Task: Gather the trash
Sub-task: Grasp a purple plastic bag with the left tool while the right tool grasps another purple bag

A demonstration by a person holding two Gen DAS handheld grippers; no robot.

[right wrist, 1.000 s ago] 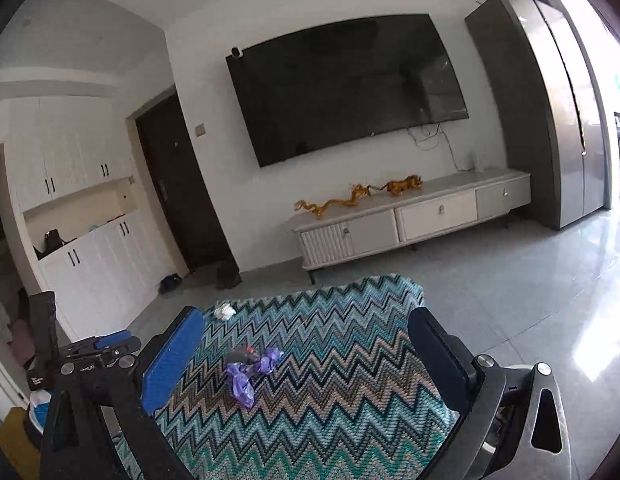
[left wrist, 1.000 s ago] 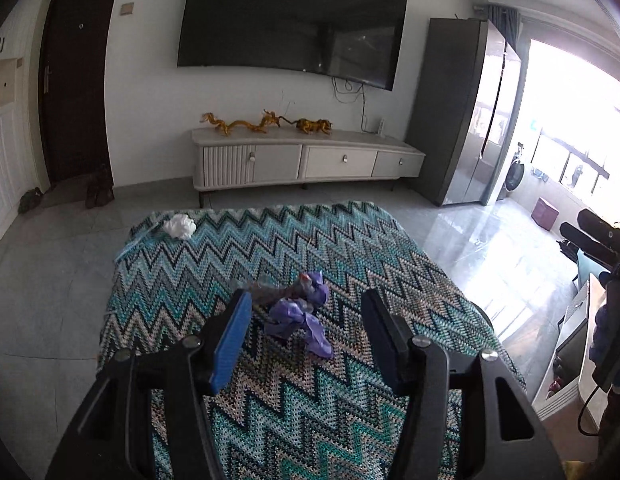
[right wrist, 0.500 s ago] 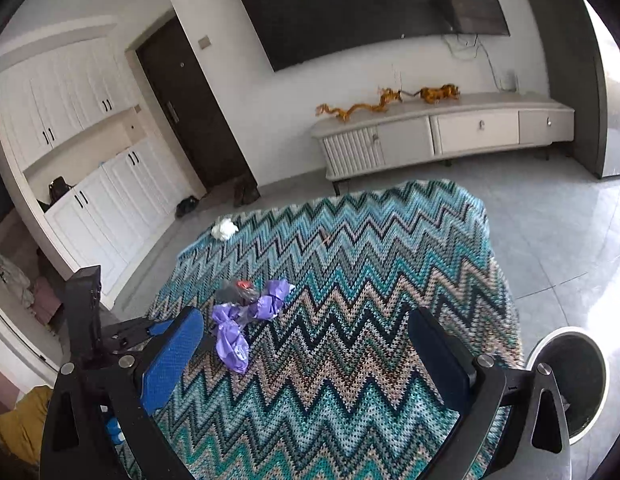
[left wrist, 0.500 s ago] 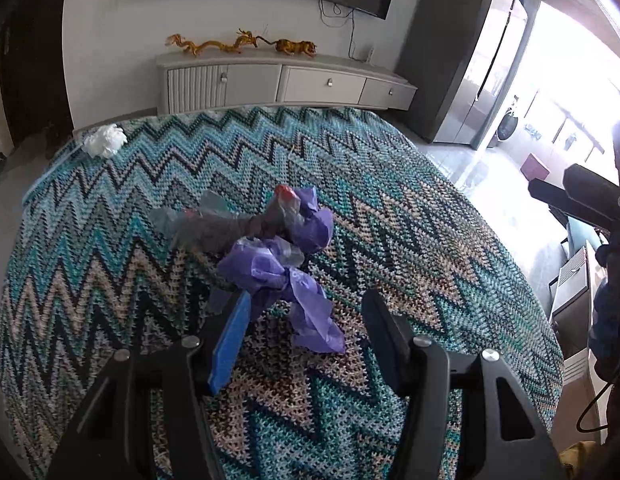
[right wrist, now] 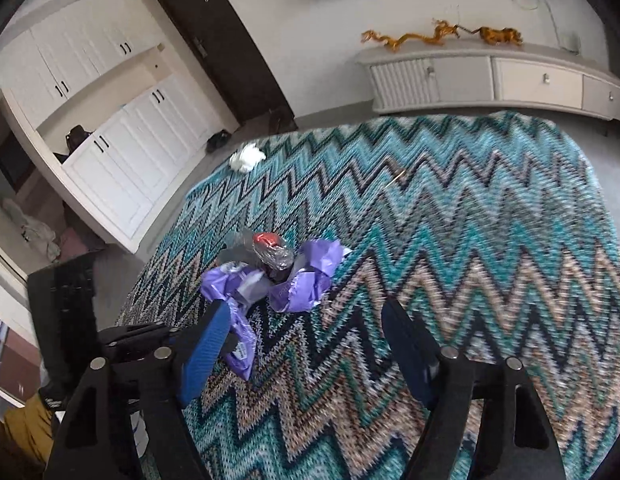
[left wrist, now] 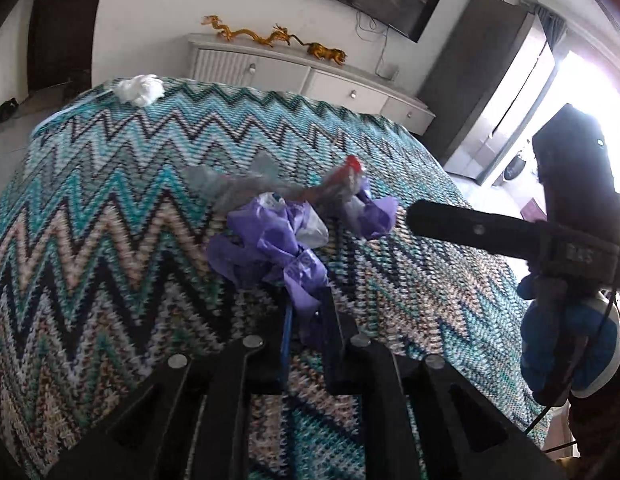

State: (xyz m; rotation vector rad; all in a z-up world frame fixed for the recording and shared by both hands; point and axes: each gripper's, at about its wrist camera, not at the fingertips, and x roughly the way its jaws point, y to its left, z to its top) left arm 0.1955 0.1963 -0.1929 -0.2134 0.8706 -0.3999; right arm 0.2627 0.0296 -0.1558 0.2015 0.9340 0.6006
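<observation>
A crumpled purple plastic wrapper (left wrist: 270,248) lies mid-cloth on the zigzag-patterned table (left wrist: 90,220), tangled with a clear crushed bottle (left wrist: 270,184) with a red cap. My left gripper (left wrist: 306,312) is shut on the near tail of the purple wrapper. In the right wrist view the purple wrapper (right wrist: 302,280) and the bottle (right wrist: 270,254) lie just beyond my right gripper (right wrist: 310,324), which is open and empty above the cloth. A white crumpled tissue (left wrist: 140,89) sits at the far left corner; it also shows in the right wrist view (right wrist: 248,157).
A white TV cabinet (right wrist: 489,76) with golden dragon figures stands by the far wall under a wall TV. White cupboards (right wrist: 122,152) and a dark door are to the left. A tall dark cabinet (left wrist: 485,80) stands at the right.
Both grippers have dropped toward the table. My left gripper has closed on the tail of the purple wrapper. My right gripper has moved in close to the pile, still open.
</observation>
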